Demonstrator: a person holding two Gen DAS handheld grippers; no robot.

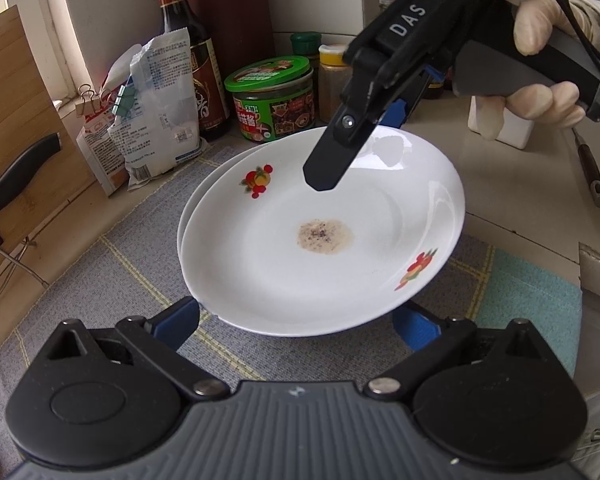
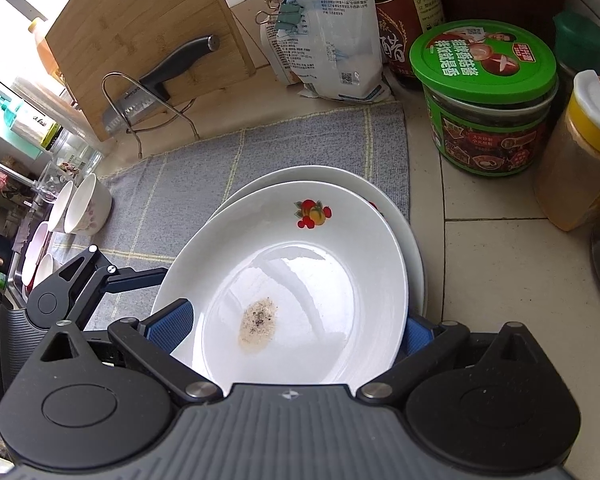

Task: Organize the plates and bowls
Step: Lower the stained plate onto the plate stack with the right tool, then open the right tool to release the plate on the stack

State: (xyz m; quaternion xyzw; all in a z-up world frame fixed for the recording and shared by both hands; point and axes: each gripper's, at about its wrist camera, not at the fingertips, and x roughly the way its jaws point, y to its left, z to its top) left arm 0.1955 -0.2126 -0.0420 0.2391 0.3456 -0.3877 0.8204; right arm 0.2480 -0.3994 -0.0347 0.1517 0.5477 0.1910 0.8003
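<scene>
1. Only the right wrist view shows white floral bowls (image 2: 85, 205) tipped at the grey woven mat's (image 2: 188, 184) far left edge.
2. Only the left wrist view shows the gloved hand (image 1: 548, 60) tilting the right claw (image 1: 370, 140) downward.
3. The right claw grips the upper white fruit-patterned plate (image 1: 320, 240) (speckled stain in its well), resting skewed on a second plate (image 2: 414, 248).
4. The left claw (image 1: 296, 326) stands open around the plate's near rim.

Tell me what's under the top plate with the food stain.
A second white plate sits right under the top plate; only its far rim shows. Both rest on a grey mat. The rest of the lower plate is covered.
</scene>
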